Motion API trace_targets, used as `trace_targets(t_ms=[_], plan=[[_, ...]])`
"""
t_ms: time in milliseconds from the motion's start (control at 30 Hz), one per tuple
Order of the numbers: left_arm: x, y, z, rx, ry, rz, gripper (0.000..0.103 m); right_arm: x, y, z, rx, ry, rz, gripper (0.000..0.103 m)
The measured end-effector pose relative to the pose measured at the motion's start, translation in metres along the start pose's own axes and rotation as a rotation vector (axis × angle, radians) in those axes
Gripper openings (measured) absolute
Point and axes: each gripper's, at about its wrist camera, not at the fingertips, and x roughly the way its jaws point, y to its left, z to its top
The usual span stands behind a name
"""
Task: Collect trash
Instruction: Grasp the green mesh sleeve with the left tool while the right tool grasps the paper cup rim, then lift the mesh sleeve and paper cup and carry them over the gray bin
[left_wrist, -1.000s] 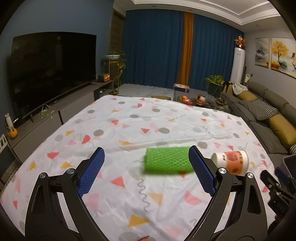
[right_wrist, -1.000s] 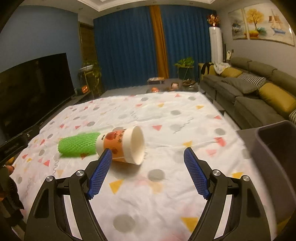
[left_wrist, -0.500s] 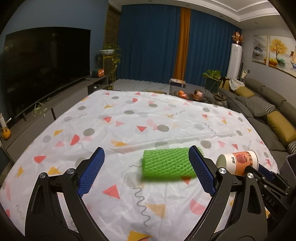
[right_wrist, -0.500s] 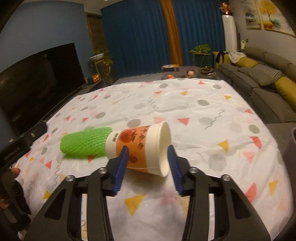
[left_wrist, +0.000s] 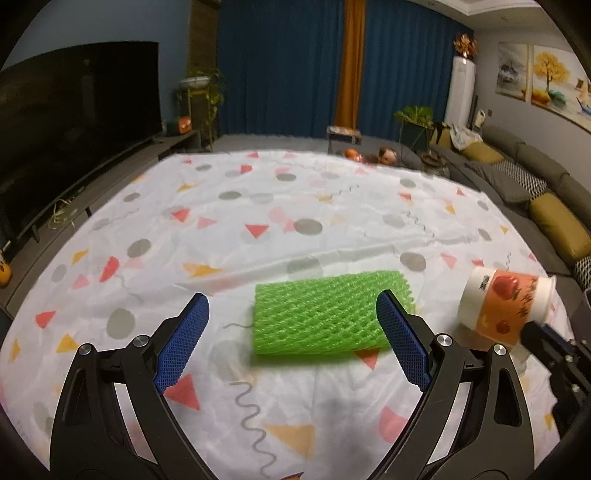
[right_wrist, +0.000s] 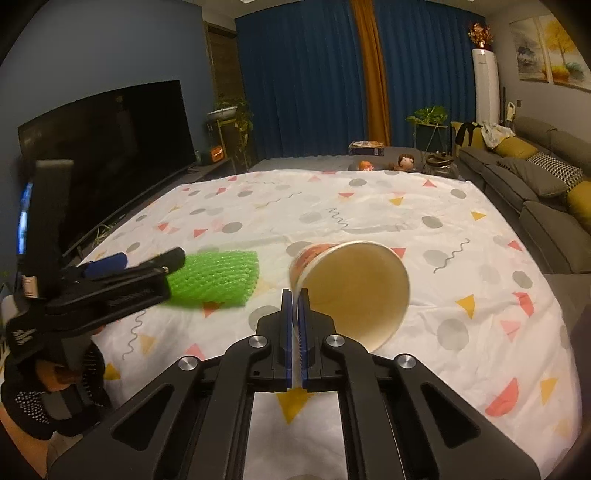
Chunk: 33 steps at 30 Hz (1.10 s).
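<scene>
The right tool (right_wrist: 294, 295) is clamped on the rim of the paper cup (right_wrist: 354, 288), low in the frame's centre, holding it tilted above the patterned surface (right_wrist: 443, 229). The left tool (left_wrist: 291, 332) stands apart, its fingers either side of the green foam net (left_wrist: 325, 314) lying just ahead, untouched.

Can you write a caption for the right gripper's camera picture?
Right gripper pinches the paper cup's rim beside green foam netting.
</scene>
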Motion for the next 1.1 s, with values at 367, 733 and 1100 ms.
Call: trace_targets(t_ms=[367, 733, 1100], plan=[[0.025, -0.003, -0.002, 0.009, 0.124, -0.047, 0.040, -0.011, 0.000, 0.000, -0.019, -0.014, -0.042, 0.004], [0.010, -0.009, -0.011, 0.036, 0.102, -0.067, 0.005, -0.031, -0.005, -0.002, -0.015, -0.031, -0.077, 0.004], [-0.045, -0.012, -0.016, 0.014, 0.007, -0.108, 0.005, -0.067, -0.012, -0.008, -0.016, -0.069, -0.127, 0.004]])
